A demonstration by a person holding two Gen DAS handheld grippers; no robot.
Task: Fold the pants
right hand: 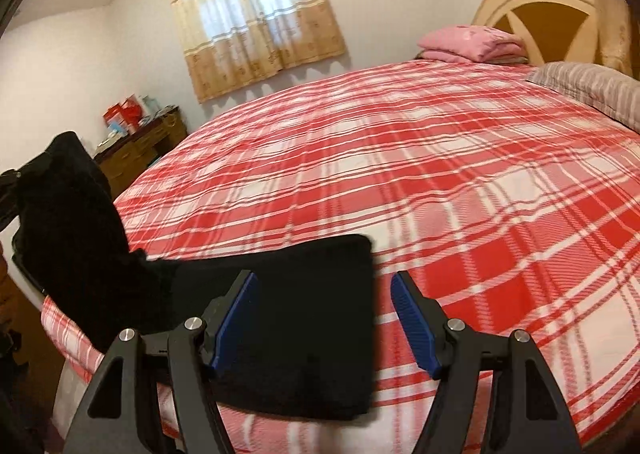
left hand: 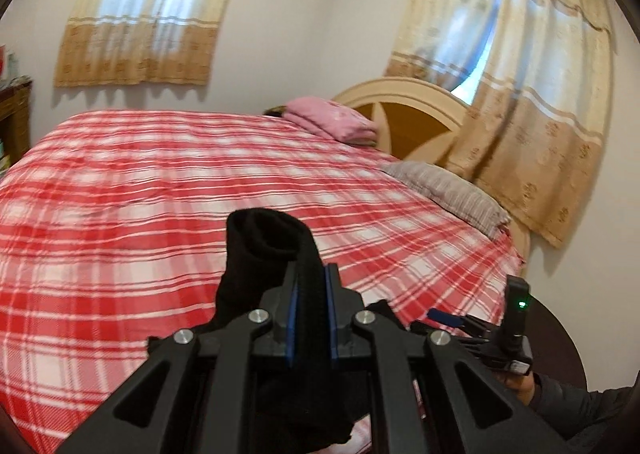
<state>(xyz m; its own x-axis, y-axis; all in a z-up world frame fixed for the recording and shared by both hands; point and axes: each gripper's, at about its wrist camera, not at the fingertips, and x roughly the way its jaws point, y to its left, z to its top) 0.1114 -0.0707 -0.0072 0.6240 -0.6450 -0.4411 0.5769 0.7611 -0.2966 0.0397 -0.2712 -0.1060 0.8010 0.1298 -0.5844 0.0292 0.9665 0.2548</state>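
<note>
The black pants [right hand: 296, 330] lie partly on the red plaid bed [right hand: 460, 182] near its front edge. One end is lifted up at the left [right hand: 68, 210]. My left gripper [left hand: 311, 274] is shut on a bunched fold of the black pants [left hand: 264, 238] and holds it above the bed. My right gripper [right hand: 323, 282] is open just above the flat part of the pants, its blue pads [right hand: 412, 318] spread wide. The right gripper also shows in the left wrist view [left hand: 516, 318] at the lower right.
A folded pink blanket [left hand: 332, 118] and a grey striped pillow [left hand: 448, 190] lie by the cream headboard [left hand: 404, 110]. A wooden dresser [right hand: 140, 150] with boxes stands at the far left. Curtained windows [left hand: 516, 66] line the walls.
</note>
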